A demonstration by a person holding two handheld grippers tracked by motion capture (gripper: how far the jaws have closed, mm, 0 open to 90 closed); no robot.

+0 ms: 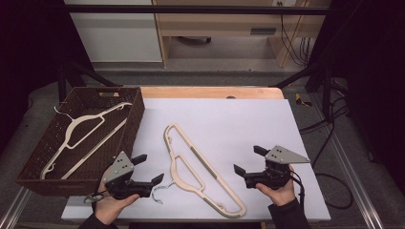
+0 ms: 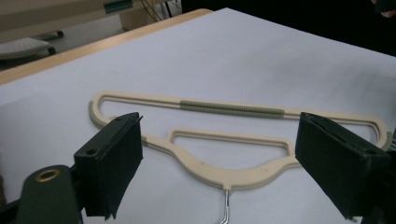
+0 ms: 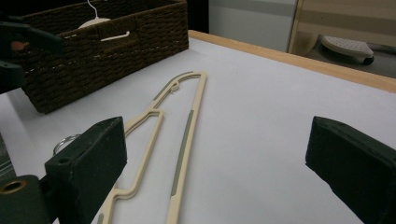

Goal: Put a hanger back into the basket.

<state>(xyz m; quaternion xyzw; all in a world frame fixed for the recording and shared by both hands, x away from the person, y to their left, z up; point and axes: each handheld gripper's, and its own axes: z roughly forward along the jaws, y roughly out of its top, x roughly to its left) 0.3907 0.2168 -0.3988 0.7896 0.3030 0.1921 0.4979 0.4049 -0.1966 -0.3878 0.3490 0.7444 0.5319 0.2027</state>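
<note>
On table: left gripper fingers wide, empty, nearing cream hanger; pinch neck above hook. Right gripper open, empty.

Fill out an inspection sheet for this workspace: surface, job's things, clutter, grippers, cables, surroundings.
Surface: white table top, wooden edge at the far side.
Job's things: cream hanger flat on the table, metal hook toward the person; second hanger inside the wicker basket at the left.
Clutter: nothing seen.
Grippers: left hand-held gripper open, near the hook, touching nothing; right hand-held gripper open, empty.
Cables: black cables on the floor at the right.
Surroundings: cabinets behind, dark frame.
</note>
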